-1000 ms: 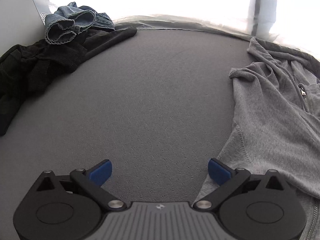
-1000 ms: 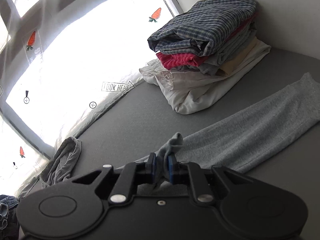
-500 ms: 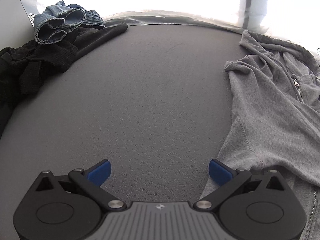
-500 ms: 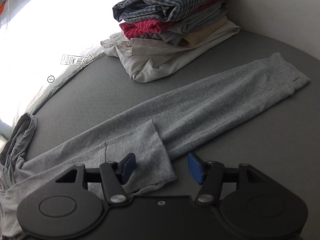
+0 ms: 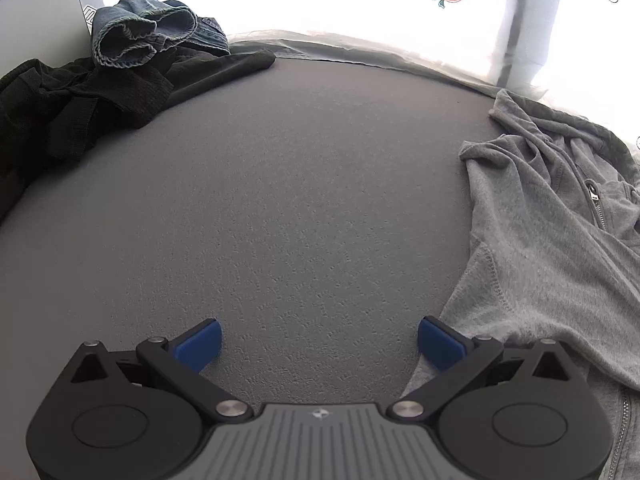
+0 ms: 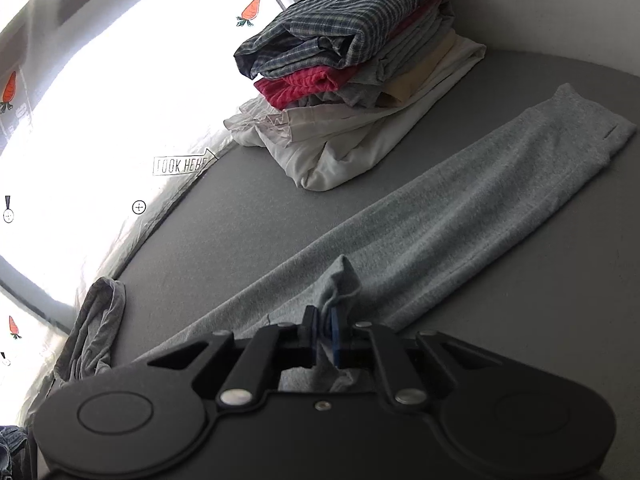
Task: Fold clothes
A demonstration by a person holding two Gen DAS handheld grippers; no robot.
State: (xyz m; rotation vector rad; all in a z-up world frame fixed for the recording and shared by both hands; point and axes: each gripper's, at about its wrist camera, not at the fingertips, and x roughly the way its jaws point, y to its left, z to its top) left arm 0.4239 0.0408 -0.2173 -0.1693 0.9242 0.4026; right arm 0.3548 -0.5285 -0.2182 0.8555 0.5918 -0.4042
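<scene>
A grey zip hoodie [image 5: 560, 248] lies spread on the grey table at the right of the left wrist view. My left gripper [image 5: 318, 342] is open and empty, low over bare table, its right finger at the hoodie's edge. In the right wrist view the hoodie's long sleeve [image 6: 460, 216] lies stretched out toward the far right. My right gripper [image 6: 323, 334] is shut on a pinched-up fold of the grey hoodie fabric [image 6: 338, 284], lifted a little off the table.
A stack of folded clothes [image 6: 352, 64] topped by a plaid shirt stands at the far right by the wall. Unfolded black clothes [image 5: 80, 100] and denim [image 5: 144, 28] are piled at the far left. A white curtain with carrot marks runs along the table's far edge.
My right gripper was open over the hoodie fabric half a second ago and has shut on it again and lifted it. The left gripper has shifted slightly and stays open.
</scene>
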